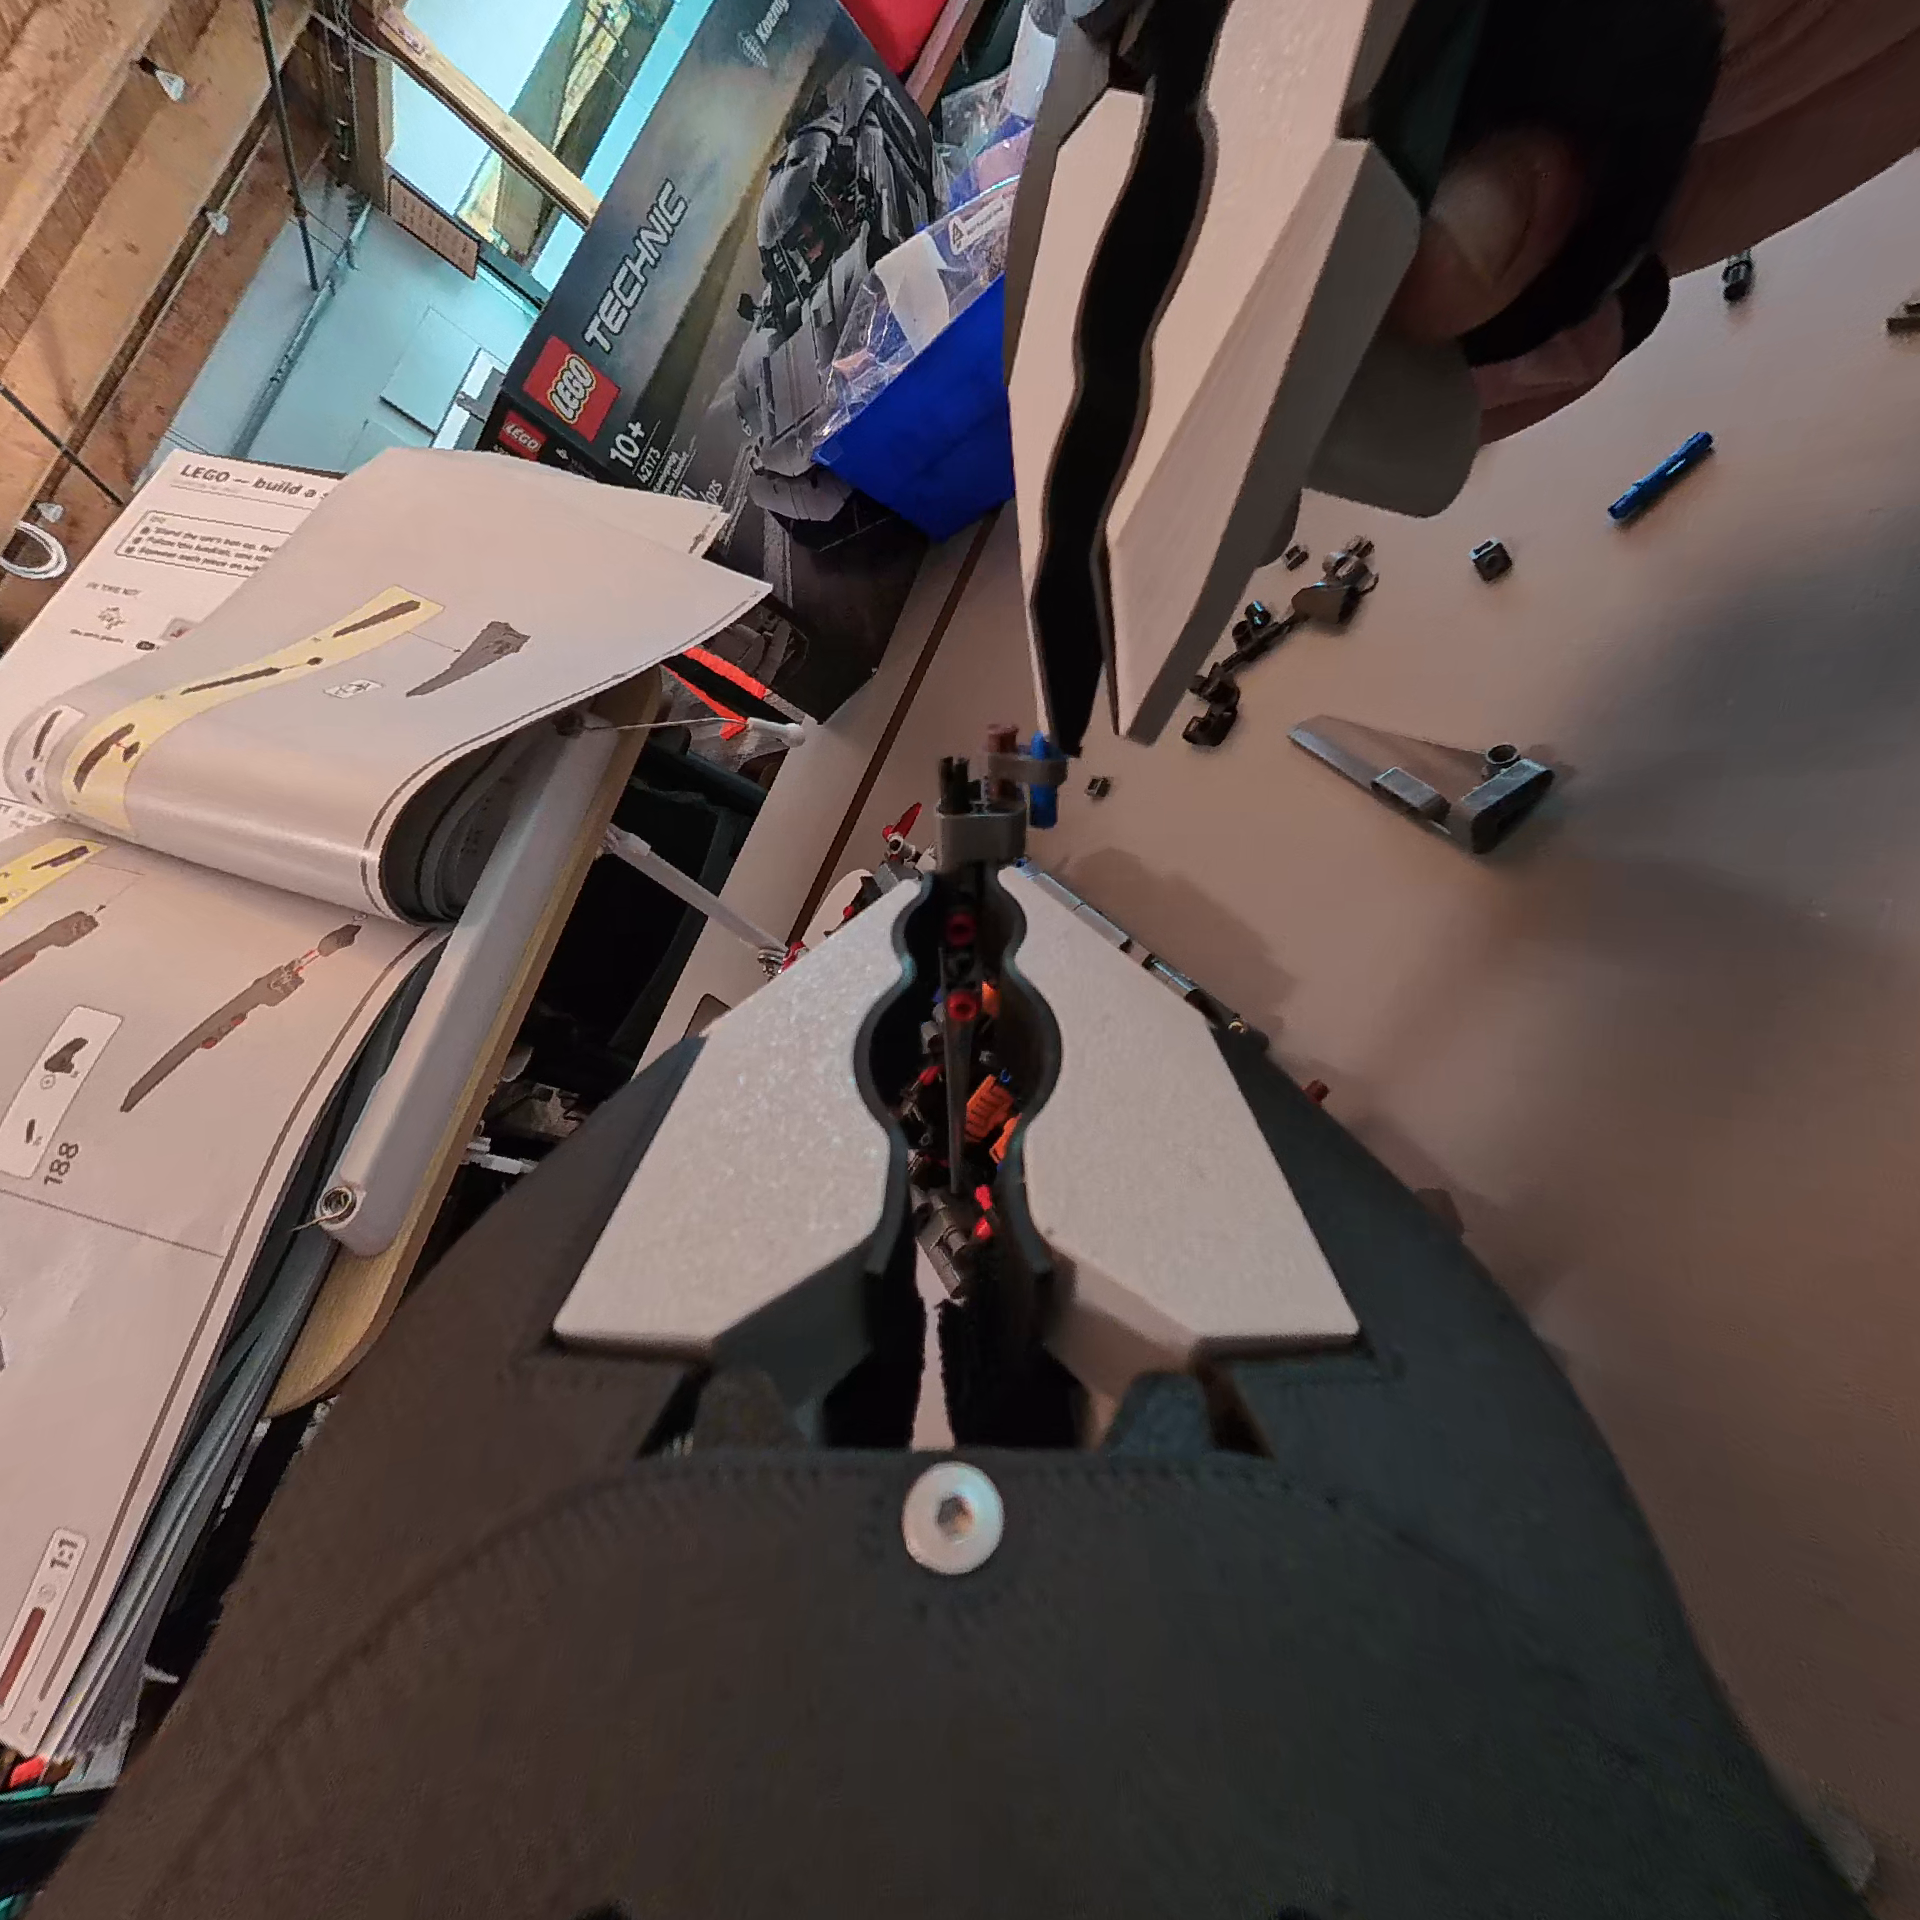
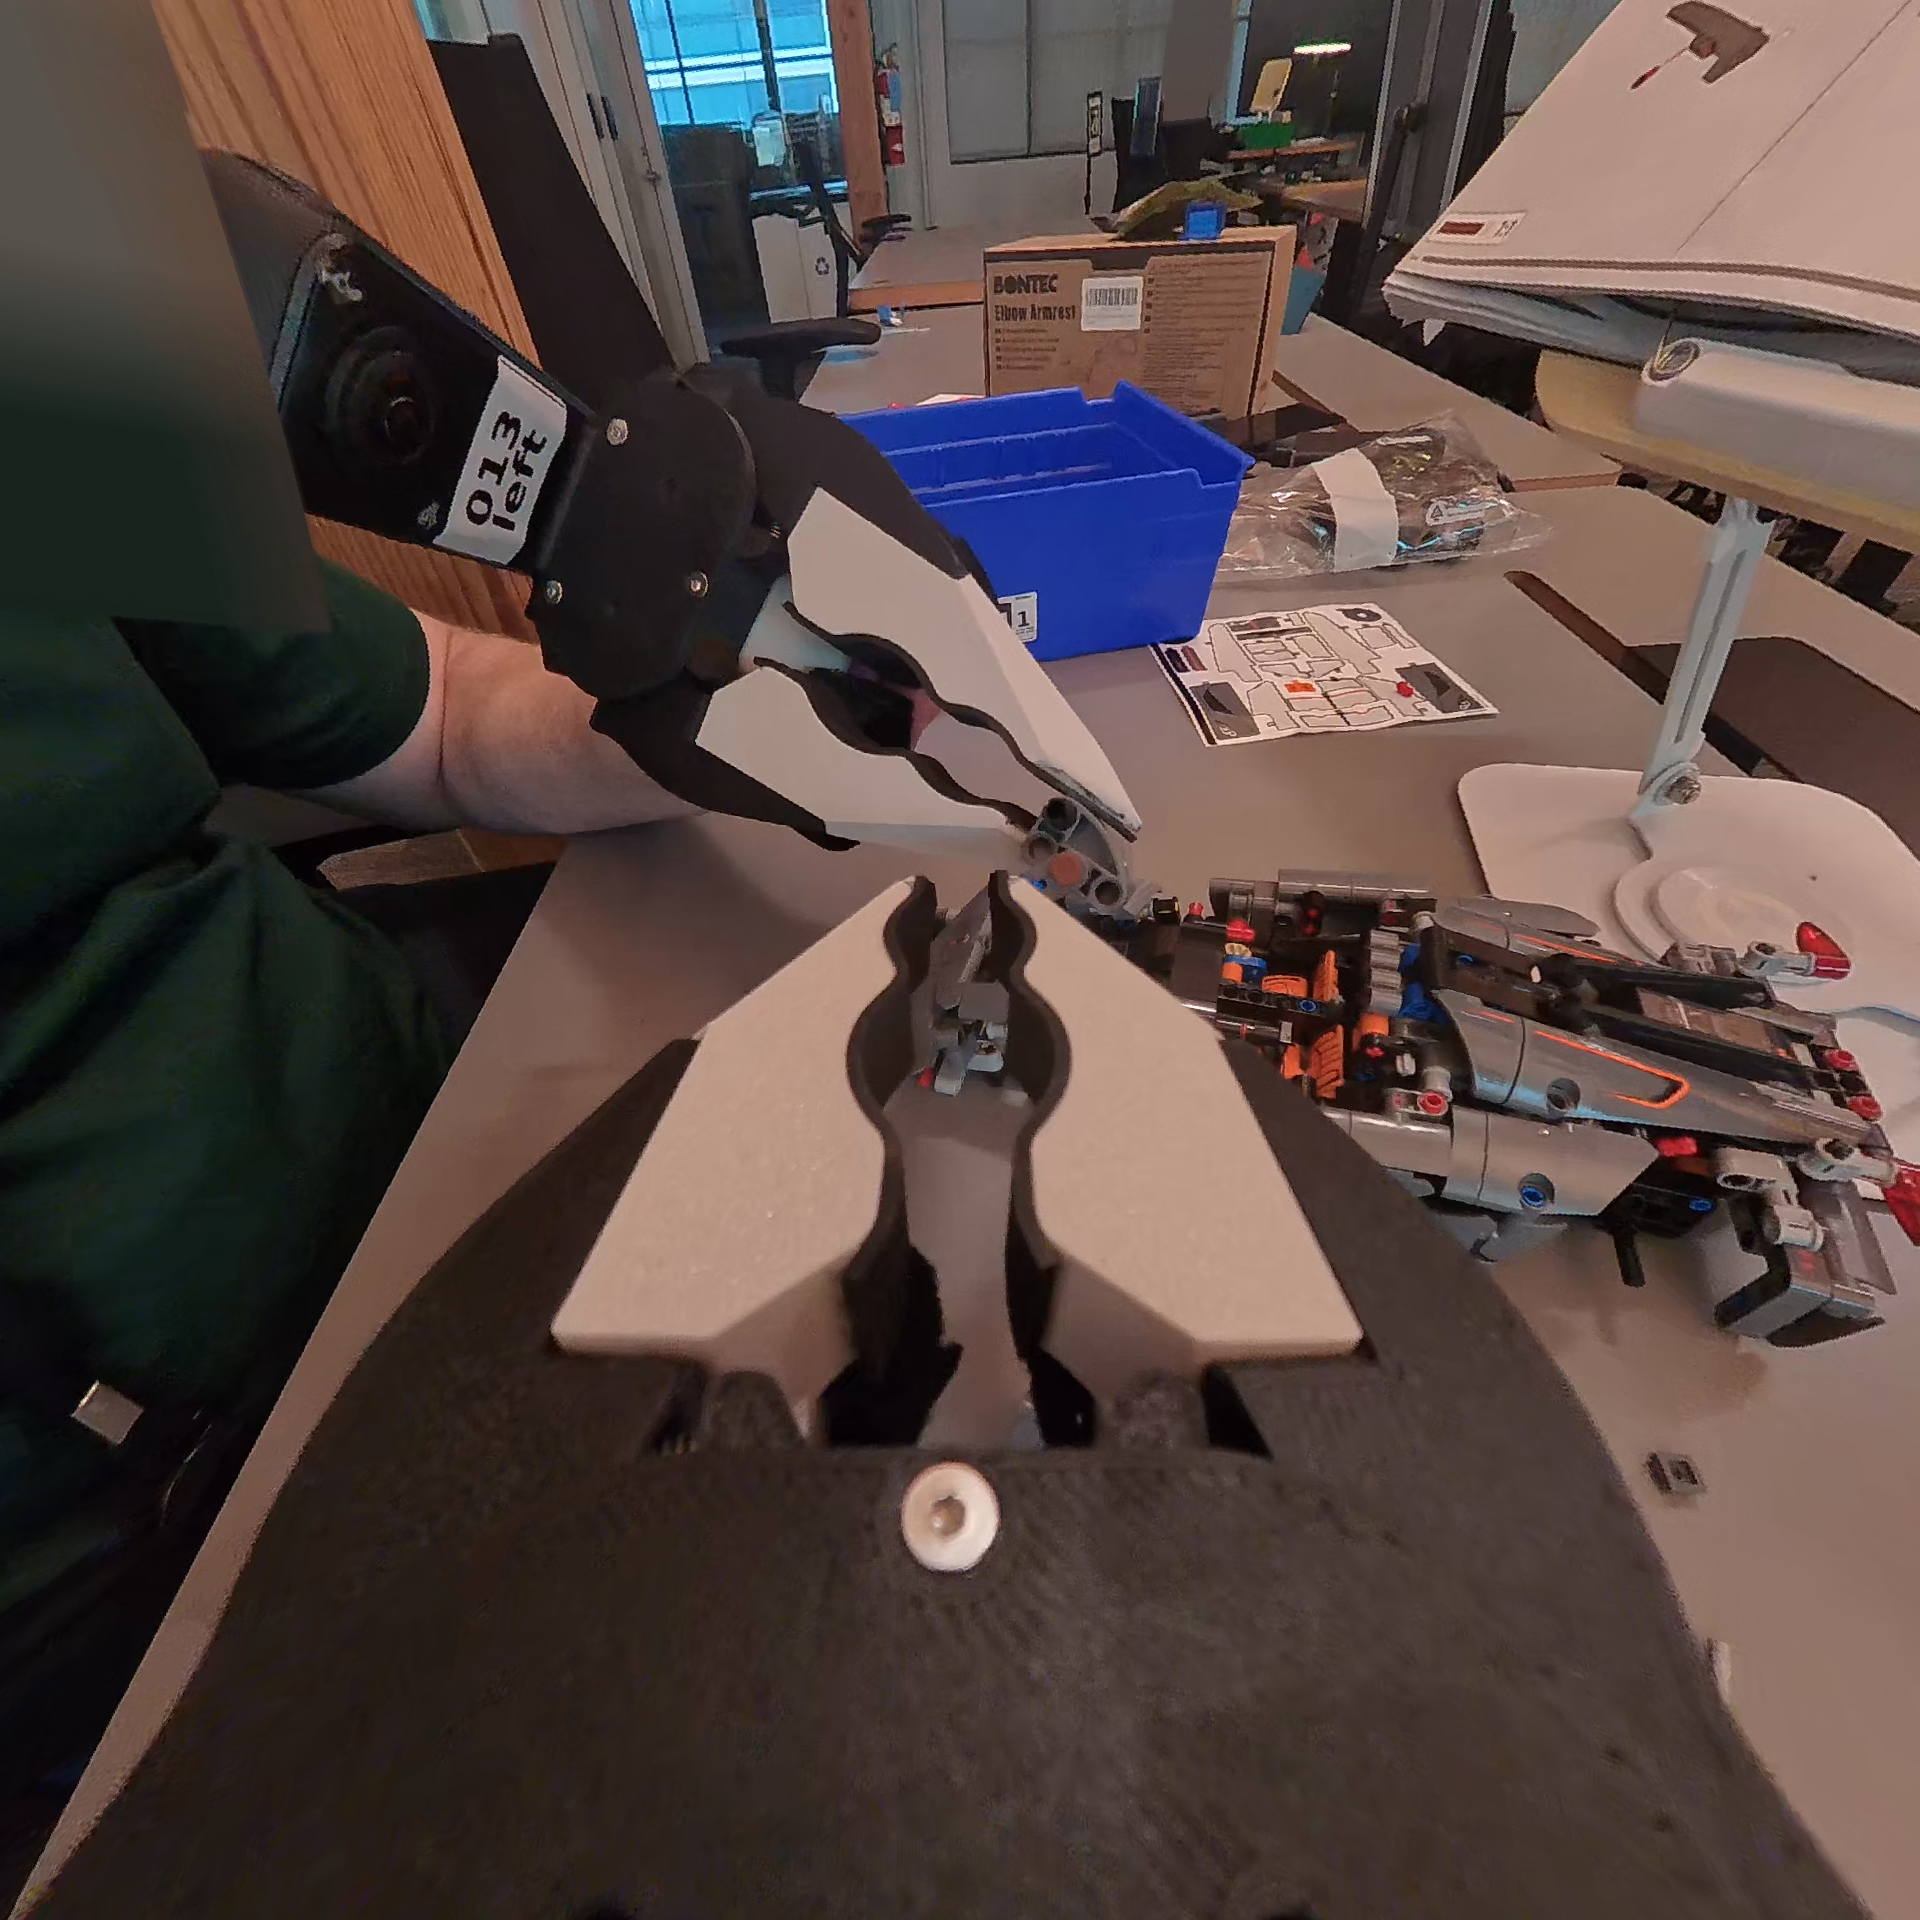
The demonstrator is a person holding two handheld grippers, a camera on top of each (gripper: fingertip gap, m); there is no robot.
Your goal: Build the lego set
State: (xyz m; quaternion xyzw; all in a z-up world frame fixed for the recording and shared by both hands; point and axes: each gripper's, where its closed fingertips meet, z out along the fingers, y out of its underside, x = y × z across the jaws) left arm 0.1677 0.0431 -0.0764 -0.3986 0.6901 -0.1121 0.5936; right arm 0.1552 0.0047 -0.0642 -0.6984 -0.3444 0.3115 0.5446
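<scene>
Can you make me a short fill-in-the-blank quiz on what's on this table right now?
1. The plastic parts bin behind the left gripper is ____ in colour.
2. The left gripper's jaws are ____ on a small grey holed Lego beam.
3. The half-built grey, black and orange Lego car rests on the ____.
4. The open instruction booklet sits on a ____.

Missing words: blue; shut; table; stand
</scene>
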